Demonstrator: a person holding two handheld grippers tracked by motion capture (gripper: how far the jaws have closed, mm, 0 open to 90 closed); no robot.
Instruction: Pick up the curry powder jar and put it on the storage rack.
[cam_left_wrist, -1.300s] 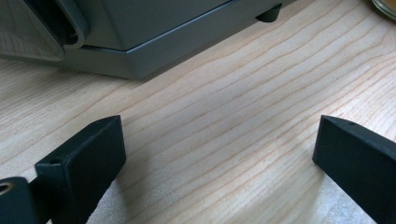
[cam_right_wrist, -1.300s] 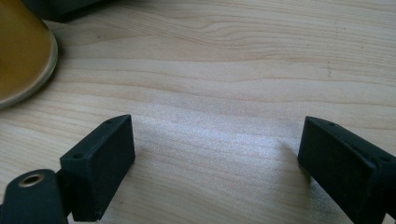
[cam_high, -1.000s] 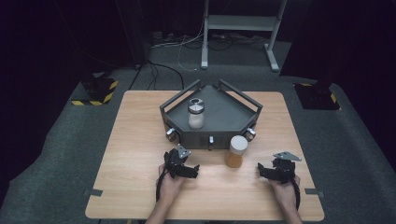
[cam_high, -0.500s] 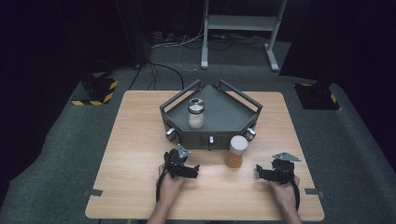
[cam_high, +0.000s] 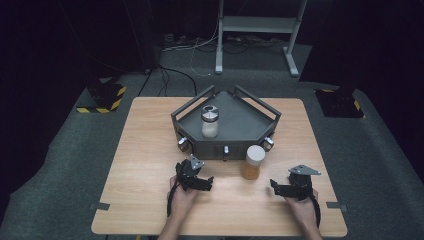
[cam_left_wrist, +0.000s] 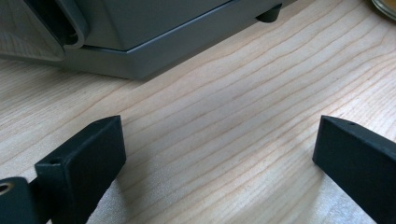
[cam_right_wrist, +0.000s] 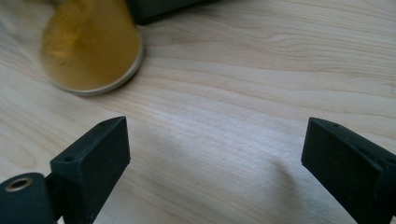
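A grey angular tray (cam_high: 242, 125) stands at the table's far middle, and in it is an upright clear jar of white powder (cam_high: 210, 121) with a silver lid. An amber jar (cam_high: 253, 162) with a pale lid stands on the wood just in front of the tray. My left gripper (cam_high: 207, 182) rests low over the table near the tray's front; its jaws are open over bare wood (cam_left_wrist: 219, 154), with the tray's wall (cam_left_wrist: 154, 28) ahead. My right gripper (cam_high: 274, 186) lies right of the amber jar (cam_right_wrist: 88, 46). Its jaws (cam_right_wrist: 215, 154) have just been opening and are open, nothing between them.
The wooden table (cam_high: 150, 150) has bare wood left and right of the tray. Small knobs (cam_high: 183, 144) sit on the tray's front wall. Beyond the table lie dark floor, cables and a metal stand (cam_high: 255, 30).
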